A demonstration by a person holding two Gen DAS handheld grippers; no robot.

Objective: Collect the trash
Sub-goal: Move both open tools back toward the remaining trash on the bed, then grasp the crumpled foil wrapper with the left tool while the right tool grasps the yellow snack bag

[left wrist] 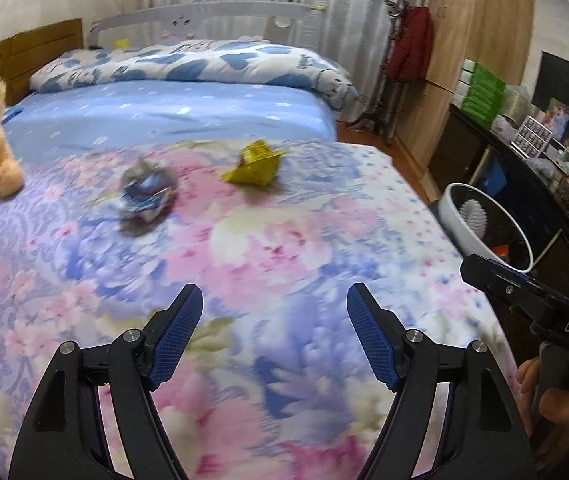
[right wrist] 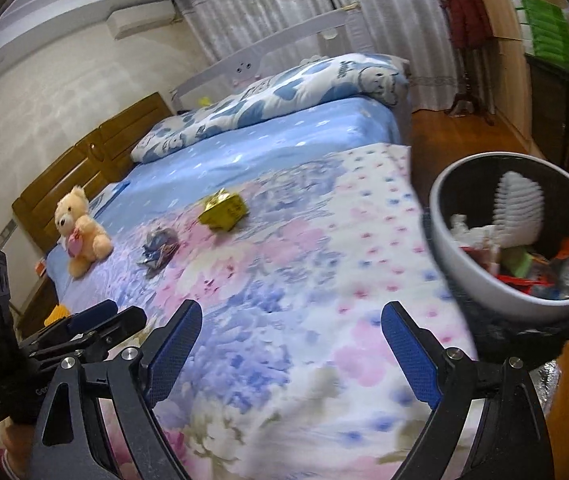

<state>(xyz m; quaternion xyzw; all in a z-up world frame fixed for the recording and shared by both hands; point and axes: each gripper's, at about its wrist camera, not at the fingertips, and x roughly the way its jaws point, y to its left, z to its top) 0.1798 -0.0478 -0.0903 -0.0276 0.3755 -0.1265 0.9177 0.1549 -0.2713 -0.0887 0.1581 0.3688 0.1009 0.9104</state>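
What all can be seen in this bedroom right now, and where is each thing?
crumpled yellow wrapper: one, yellow, on the floral quilt, far side.
crumpled blue-grey wrapper: one, blue-grey, on the quilt, left of the yellow one.
round white trash bin: one, white rim, dark inside, beside the bed's right edge, already holding litter.
plush teddy bear: one, cream, seated near the wooden headboard.
floral quilt: one, pink and blue, covering the bed.
red jacket: one, hanging on a coat stand.
left hand-held gripper: open, empty.
right hand-held gripper: open, empty.
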